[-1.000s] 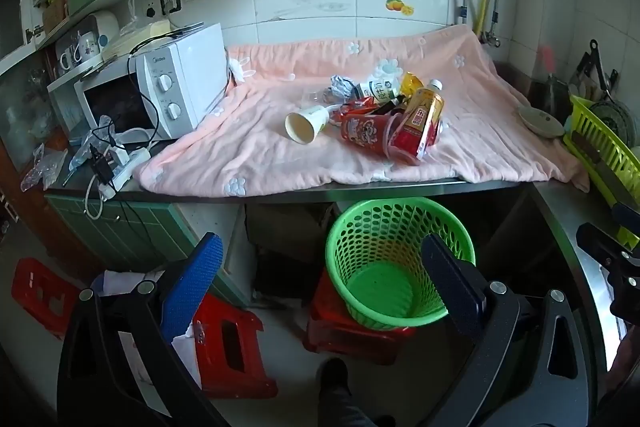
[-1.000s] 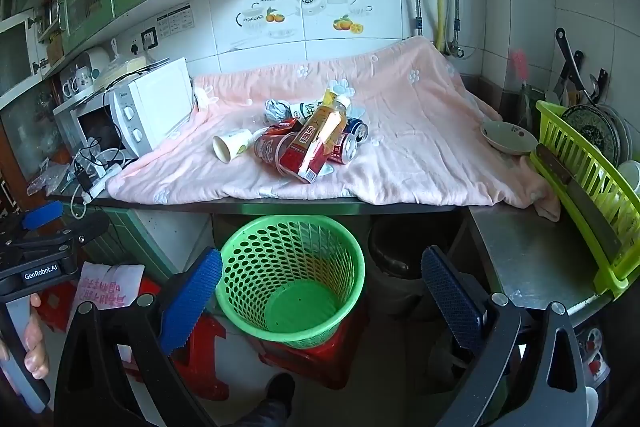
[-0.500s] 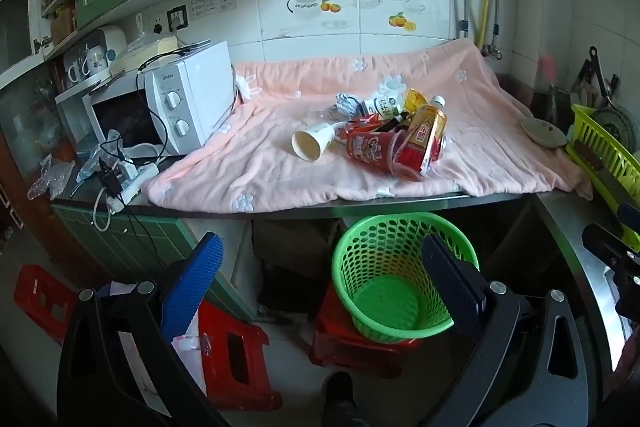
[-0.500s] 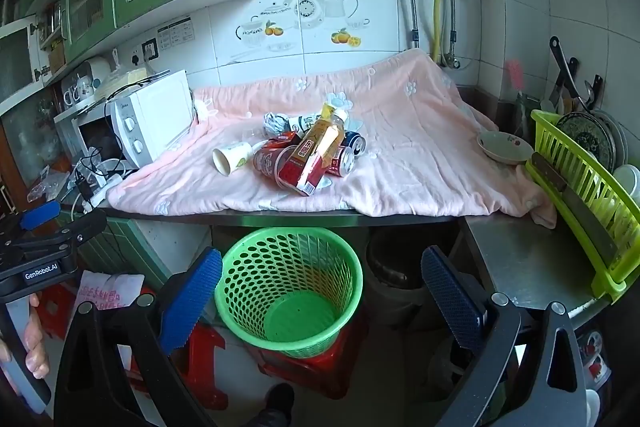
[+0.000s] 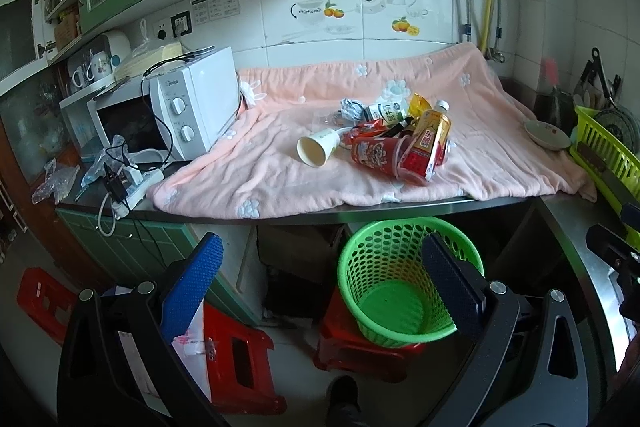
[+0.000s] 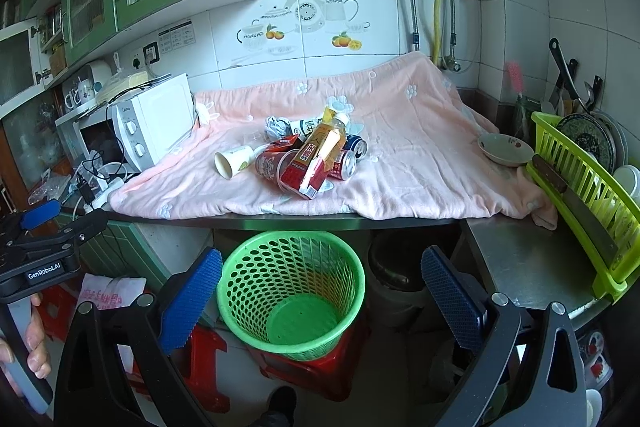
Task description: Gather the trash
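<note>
Tools of ours up close, left tool [image 5: 320,279] and right tool [image 6: 320,287] both spread wide and holding nothing, green basket [image 6: 294,291] on a red stool [image 6: 320,367] below our surface [image 6: 280,219], trash pile [image 6: 308,155] beyond on pink cloth [image 6: 420,163], microwave [image 6: 154,125] far left.

White microwave [image 5: 188,115] left on counter; bowl [image 6: 505,149] beside yellow-green dish rack [image 6: 580,195]

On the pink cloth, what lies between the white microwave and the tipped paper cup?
Only bare pink cloth; nothing sits between the microwave and the paper cup. The left wrist view shows it best.
</note>
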Tool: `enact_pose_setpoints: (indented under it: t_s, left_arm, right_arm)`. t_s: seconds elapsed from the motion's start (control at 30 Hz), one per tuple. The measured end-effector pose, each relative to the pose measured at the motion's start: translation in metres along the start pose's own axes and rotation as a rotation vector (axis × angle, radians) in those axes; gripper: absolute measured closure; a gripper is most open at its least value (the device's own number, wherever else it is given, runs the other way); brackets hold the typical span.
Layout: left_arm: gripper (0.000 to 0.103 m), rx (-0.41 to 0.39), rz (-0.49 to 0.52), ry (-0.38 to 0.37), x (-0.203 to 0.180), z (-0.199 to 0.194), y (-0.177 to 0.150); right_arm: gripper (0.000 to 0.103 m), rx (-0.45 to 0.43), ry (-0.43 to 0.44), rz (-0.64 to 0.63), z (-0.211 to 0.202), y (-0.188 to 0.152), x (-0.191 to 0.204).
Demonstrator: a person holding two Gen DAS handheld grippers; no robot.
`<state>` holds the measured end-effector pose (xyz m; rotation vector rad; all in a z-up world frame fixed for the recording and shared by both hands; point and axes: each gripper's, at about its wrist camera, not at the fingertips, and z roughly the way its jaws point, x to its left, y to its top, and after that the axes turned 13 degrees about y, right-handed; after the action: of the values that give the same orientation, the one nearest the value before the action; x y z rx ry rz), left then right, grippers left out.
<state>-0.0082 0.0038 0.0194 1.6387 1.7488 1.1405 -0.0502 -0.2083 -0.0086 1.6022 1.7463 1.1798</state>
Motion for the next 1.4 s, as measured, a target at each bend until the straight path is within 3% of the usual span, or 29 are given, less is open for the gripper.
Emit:
enact_pose_setpoints:
  t_s: [1.4]
  left_arm:
    - [0.005,0.006,-0.002,0.000,0.0007,0.0038,-0.0028]
  right_arm:
    - [0.006,0.003,-0.002,0.007,0.0075,0.0039,-0.0051]
